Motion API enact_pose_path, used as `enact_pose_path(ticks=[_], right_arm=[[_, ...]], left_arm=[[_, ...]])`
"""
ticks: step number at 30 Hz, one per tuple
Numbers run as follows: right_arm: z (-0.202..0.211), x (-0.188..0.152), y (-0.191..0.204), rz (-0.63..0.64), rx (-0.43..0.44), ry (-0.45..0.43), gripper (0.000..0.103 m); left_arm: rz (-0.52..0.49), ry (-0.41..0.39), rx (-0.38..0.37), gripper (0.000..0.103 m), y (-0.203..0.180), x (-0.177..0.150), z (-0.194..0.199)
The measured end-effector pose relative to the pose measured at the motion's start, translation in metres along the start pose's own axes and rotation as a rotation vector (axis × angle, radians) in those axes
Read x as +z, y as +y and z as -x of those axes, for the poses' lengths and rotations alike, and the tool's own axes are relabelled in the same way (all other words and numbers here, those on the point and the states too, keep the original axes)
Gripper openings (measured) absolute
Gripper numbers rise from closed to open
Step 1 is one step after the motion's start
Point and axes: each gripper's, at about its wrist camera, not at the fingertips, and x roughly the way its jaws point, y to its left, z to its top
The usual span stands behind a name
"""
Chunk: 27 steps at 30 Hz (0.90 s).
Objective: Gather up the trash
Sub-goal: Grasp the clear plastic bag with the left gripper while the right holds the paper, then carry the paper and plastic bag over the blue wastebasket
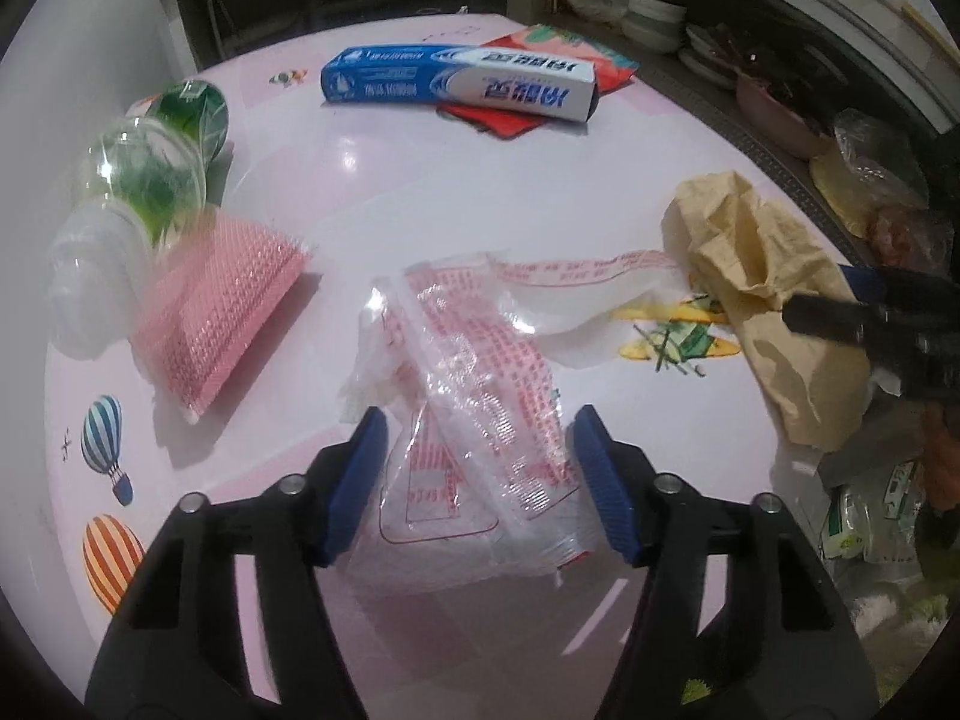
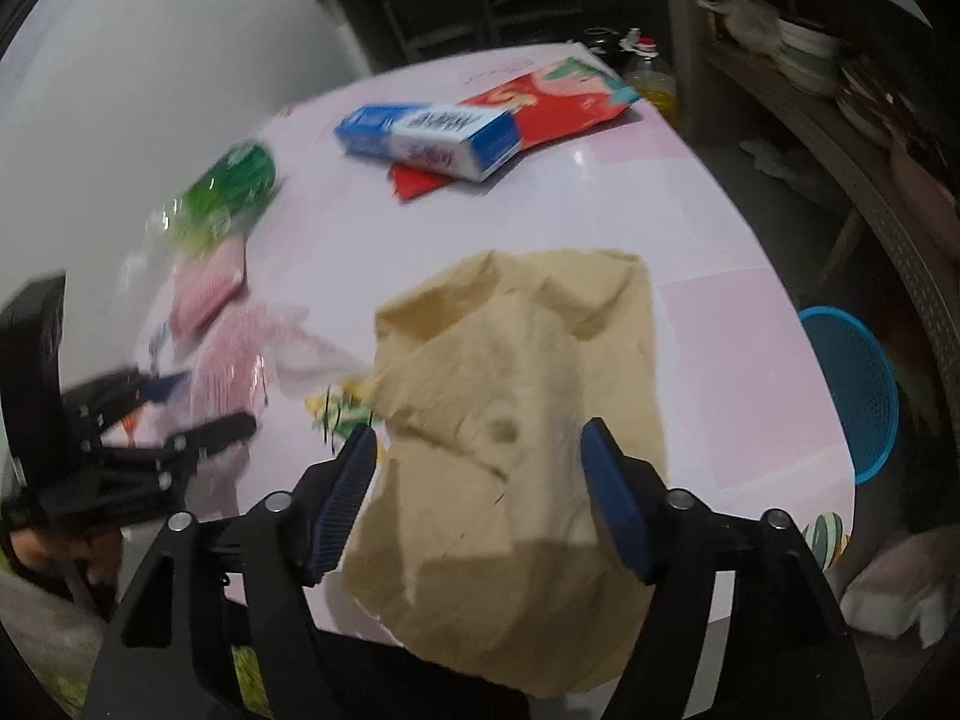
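Trash is lying scattered over a pink table (image 1: 420, 180) printed with balloons and a little plane. Nearest the left gripper (image 1: 477, 456) a crumpled clear plastic wrapper (image 1: 480, 384) with red print is sitting close to the table's near edge, reaching in between the two blue-padded fingers (image 1: 360, 468); those fingers are standing wide apart, one on each side of the wrapper, and I cannot tell whether either pad is touching it. Just beside it, toward the left edge, a pink dotted packet (image 1: 222, 318) is lying, partly under a clear plastic bottle (image 1: 138, 180) with a green label that is lying on its side along the left edge.

Over at the far edge a blue and white box (image 1: 462, 81) is resting on top of a red flat packet (image 1: 558, 60). Toward the right edge a crumpled tan paper bag (image 2: 516, 420) is slumping over the near edge of the table, and the right gripper (image 2: 480, 468) is hanging over it with its fingers spread, the bag's middle lying between them; whether they are in contact is unclear through the blur.

Beyond the right edge, down on the floor, a blue mesh basket (image 2: 858, 390) is standing. Shelves with stacked bowls (image 1: 654, 21) are showing behind the table.
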Motion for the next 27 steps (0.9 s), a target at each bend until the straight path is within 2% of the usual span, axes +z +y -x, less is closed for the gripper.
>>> enact_pose_path(ticks=[3, 6, 8, 11, 20, 27], right_arm=[[-0.006, -0.005, 0.007, 0.05, -0.066, 0.01, 0.07], [-0.009, -0.006, 0.008, 0.043, -0.124, 0.003, 0.068], [-0.01, -0.006, 0.007, 0.035, -0.152, -0.002, 0.053], [-0.009, -0.006, 0.006, 0.039, -0.199, -0.004, 0.042], [-0.005, -0.006, -0.006, -0.033, -0.21, -0.009, 0.01], [-0.002, -0.005, -0.01, -0.078, -0.195, -0.025, 0.006]], left_arm=[[-0.004, -0.004, 0.016, 0.054, 0.0, -0.001, 0.0], [-0.009, -0.009, 0.02, 0.05, 0.0, -0.002, 0.002], [-0.011, -0.012, 0.02, 0.048, 0.0, -0.003, 0.003], [-0.004, -0.017, 0.012, 0.045, 0.0, -0.002, 0.004], [-0.026, -0.036, 0.025, 0.037, -0.01, 0.003, 0.008], [-0.033, -0.059, 0.029, 0.036, -0.015, 0.011, 0.012]])
